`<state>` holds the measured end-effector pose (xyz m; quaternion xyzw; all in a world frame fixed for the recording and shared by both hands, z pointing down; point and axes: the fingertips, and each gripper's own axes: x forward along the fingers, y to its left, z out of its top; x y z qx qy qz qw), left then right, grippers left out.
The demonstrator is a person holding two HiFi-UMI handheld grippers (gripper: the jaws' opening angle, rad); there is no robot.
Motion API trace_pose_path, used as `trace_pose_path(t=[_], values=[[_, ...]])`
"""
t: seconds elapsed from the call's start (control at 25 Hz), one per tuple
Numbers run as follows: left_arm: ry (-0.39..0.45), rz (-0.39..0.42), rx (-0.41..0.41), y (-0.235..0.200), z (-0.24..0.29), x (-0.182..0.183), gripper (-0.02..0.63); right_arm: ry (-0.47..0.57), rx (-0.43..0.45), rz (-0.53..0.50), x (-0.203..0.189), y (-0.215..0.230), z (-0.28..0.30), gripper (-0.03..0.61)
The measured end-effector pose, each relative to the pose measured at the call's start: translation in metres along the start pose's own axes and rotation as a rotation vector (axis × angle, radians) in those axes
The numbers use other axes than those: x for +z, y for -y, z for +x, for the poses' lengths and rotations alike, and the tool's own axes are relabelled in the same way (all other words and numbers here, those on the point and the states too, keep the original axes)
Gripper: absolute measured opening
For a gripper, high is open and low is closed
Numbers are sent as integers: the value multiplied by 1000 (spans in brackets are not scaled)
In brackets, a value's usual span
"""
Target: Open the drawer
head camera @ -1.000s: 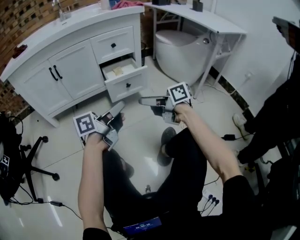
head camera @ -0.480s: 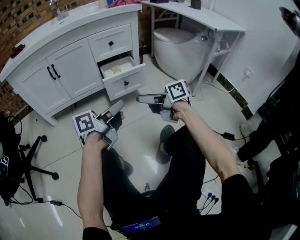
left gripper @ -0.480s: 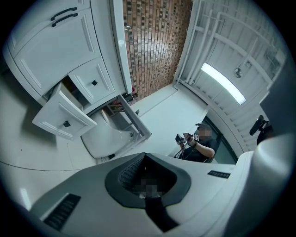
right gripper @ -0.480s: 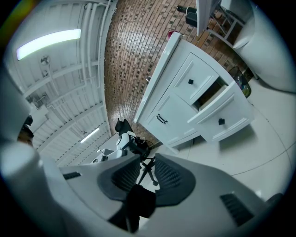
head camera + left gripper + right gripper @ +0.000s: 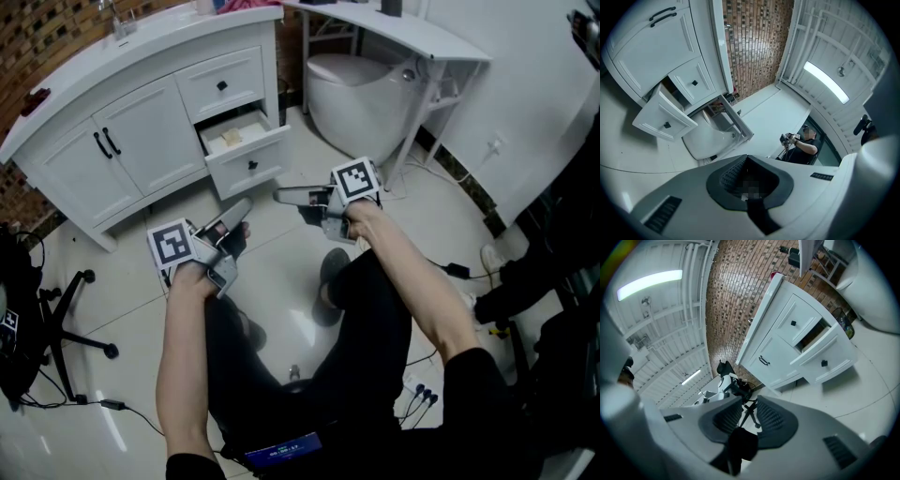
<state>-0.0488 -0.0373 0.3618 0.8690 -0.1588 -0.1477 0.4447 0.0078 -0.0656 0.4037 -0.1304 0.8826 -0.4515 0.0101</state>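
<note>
1. Your right gripper (image 5: 281,197): clenched on nothing, well short of the drawer (image 5: 234,174).
2. Left gripper (image 5: 244,210): closed too, empty.
3. The drawer stands pulled out of the cabinet (image 5: 141,141). It looks done, so keep both grippers clear of its knob (image 5: 252,167).

The pale object (image 5: 232,138) inside the open drawer (image 5: 270,154) is too small to identify.

a brick wall (image 5: 37,37) backs glossy pale floor tiles (image 5: 112,291), white toilet (image 5: 361,98).
</note>
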Motion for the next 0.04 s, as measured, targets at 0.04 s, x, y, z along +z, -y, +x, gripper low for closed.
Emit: trace_pose_path(t=[0.04], values=[[-1,2,2,0,0,0,-11,0,0,-3,0,0,-1,118]])
